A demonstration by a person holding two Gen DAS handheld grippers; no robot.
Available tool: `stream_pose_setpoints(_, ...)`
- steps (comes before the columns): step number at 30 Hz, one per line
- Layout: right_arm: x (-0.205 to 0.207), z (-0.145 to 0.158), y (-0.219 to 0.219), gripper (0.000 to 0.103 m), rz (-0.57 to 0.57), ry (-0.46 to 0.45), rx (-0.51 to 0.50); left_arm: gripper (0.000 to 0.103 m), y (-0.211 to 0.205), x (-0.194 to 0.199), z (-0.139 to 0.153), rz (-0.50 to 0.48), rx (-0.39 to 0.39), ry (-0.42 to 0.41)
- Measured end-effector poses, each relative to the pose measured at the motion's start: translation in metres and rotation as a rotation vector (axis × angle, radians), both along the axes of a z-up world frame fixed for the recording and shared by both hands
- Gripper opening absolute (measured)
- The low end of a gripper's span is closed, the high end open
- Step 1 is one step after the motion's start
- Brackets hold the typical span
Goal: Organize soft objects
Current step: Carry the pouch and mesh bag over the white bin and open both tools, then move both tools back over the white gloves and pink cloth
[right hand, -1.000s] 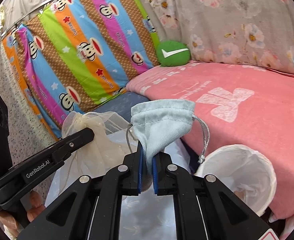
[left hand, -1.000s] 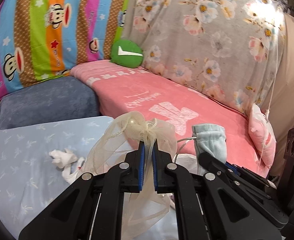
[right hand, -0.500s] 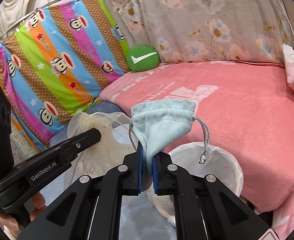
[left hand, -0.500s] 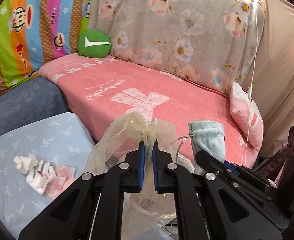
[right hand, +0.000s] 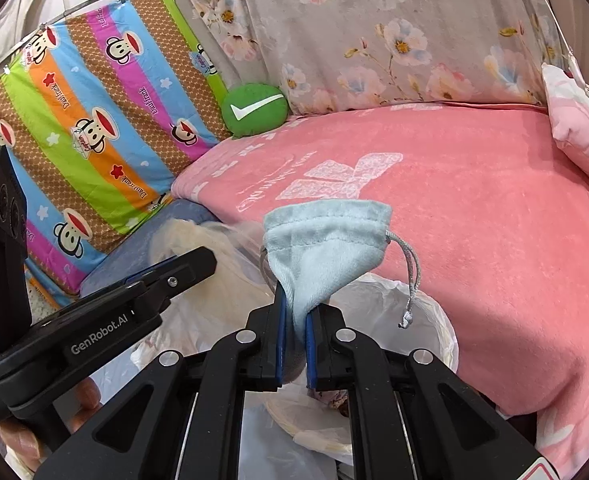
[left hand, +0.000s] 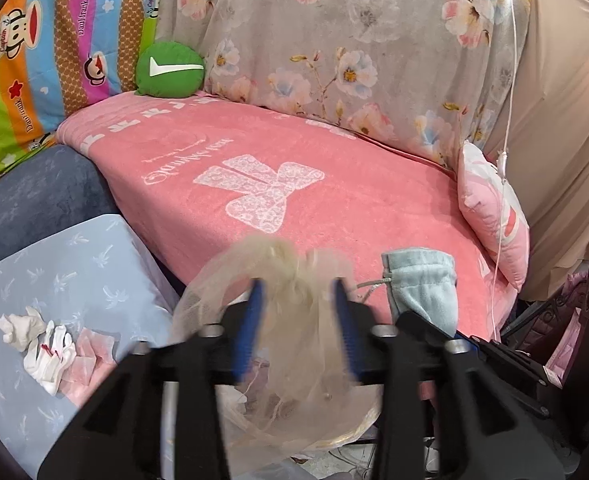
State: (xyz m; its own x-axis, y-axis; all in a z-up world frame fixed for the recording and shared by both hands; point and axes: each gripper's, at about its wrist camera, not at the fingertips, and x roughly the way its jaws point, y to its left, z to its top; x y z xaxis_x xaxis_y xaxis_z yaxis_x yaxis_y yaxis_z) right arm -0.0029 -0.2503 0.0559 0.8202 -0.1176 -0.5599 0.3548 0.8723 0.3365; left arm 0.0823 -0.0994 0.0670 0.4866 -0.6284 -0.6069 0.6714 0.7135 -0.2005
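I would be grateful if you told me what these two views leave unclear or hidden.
- Organza pouch, left wrist view: motion-blurred between the opening left gripper; whether its fingers touch it is unclear.
- White-lined bin, right wrist view: its inside is mostly hidden by the right gripper and the blue velvet pouch it clamps.
- White bits on the blue sheet, left wrist view: too small to identify.

Bright, even light; fisheye warp w/ dark corners; left tongs point(left hand: 297, 312) motion-blurred.
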Motion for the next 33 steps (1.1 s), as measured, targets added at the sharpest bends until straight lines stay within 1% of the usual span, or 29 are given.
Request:
stream_pose_setpoints(1,0.0,-0.001,-0.001,0.008,-0.004,0.001,-0.001,0.061,0.001,-0.001,0.001,0.02,-0.001,-0.011)
stream_pose_setpoints(3,0.0,-0.002,-0.002,0.009,-0.008,0.003,0.001,0.062,0.002,0.001,0.001,0.025,-0.005,-0.009)
stream_pose_setpoints(5,0.001,-0.002,-0.002,0.014,-0.012,0.004,-0.001,0.065,0.003,0.004,0.001,0.036,-0.003,0.001)
stream_pose_setpoints(6,0.0,-0.002,-0.002,0.014,-0.017,0.001,-0.006,0.065,0.004,0.005,0.0,0.043,-0.003,0.002)
stream_pose_setpoints(9,0.0,-0.001,-0.001,0.024,-0.021,-0.002,-0.008,0.066,0.008,0.006,-0.001,0.06,-0.005,0.01)
stream_pose_setpoints(11,0.0,-0.002,0.0,0.033,-0.024,-0.004,-0.013,0.066,0.01,0.008,-0.003,0.069,-0.004,0.016)
stream_pose_setpoints(14,0.0,-0.001,0.003,0.04,-0.023,-0.01,-0.013,0.067,0.013,0.009,-0.006,0.081,0.001,0.018)
stream_pose_setpoints(19,0.003,0.0,0.008,0.044,-0.01,-0.011,-0.02,0.067,0.018,0.011,-0.007,0.095,-0.001,0.021)
stream_pose_setpoints(33,0.017,0.004,0.032,0.045,0.041,-0.005,-0.03,0.067,0.039,0.016,-0.01,0.142,-0.017,0.029)
